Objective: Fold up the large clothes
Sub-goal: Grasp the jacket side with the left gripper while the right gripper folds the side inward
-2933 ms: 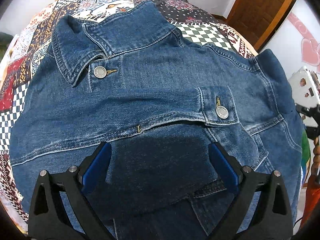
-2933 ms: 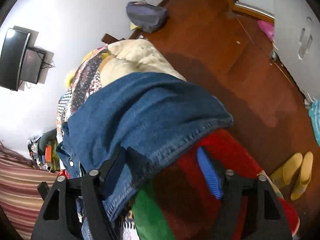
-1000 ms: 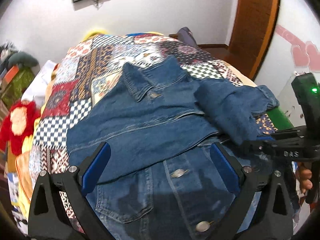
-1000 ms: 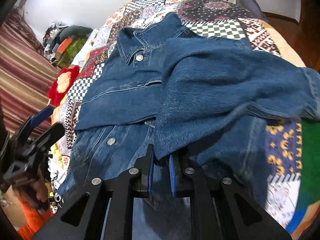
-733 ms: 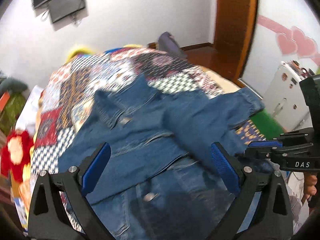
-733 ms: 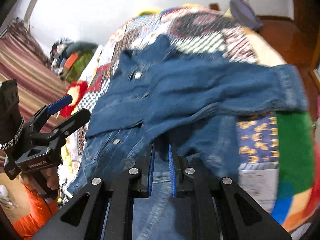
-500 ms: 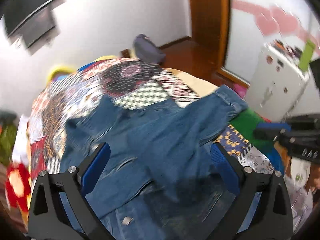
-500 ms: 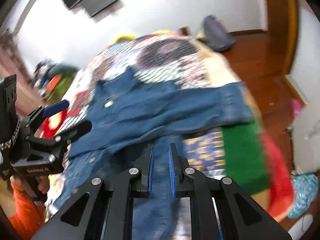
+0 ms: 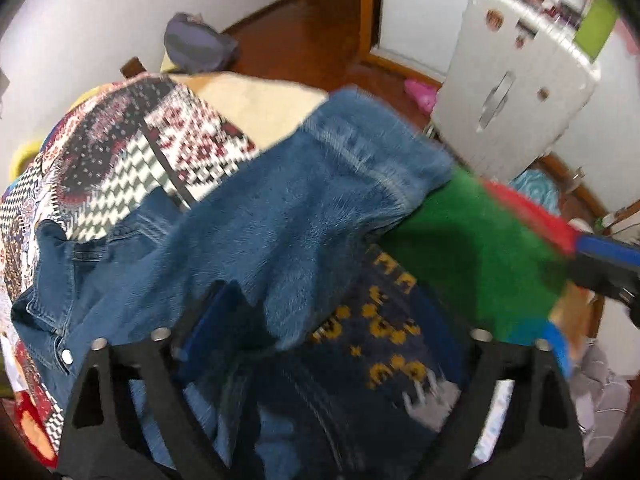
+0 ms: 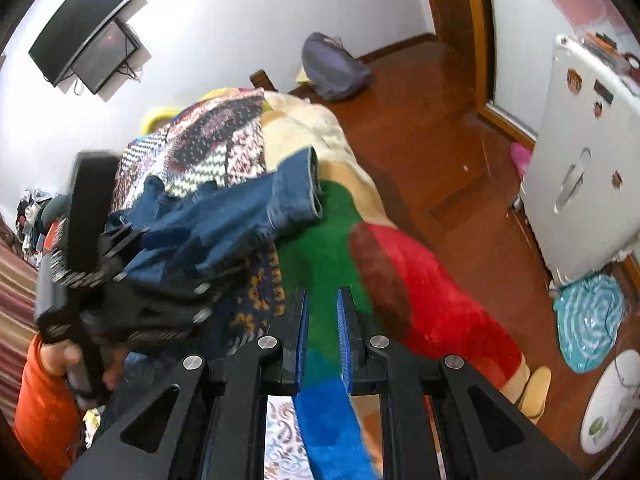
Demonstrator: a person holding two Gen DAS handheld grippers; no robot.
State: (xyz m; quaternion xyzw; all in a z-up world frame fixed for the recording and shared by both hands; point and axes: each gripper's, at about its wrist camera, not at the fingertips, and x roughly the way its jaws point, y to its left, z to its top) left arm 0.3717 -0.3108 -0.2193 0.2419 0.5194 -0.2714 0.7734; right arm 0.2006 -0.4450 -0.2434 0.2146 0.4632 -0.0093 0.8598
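The blue denim jacket's loose sleeve (image 9: 320, 184) runs up and away from the left tool (image 9: 316, 320), whose jaws, just closing, straddle its near end without pinching yet; the right tool (image 10: 322, 316), nearly shut and empty, hangs off to the sleeve's right over the bed.

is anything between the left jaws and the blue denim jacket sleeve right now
Nothing visible does. The left gripper sits right over the blue denim jacket sleeve, its jaws just closing with the sleeve's lower edge reaching between them; blur hides whether the pads press yet. The right gripper is shut, off to the side, holding nothing.
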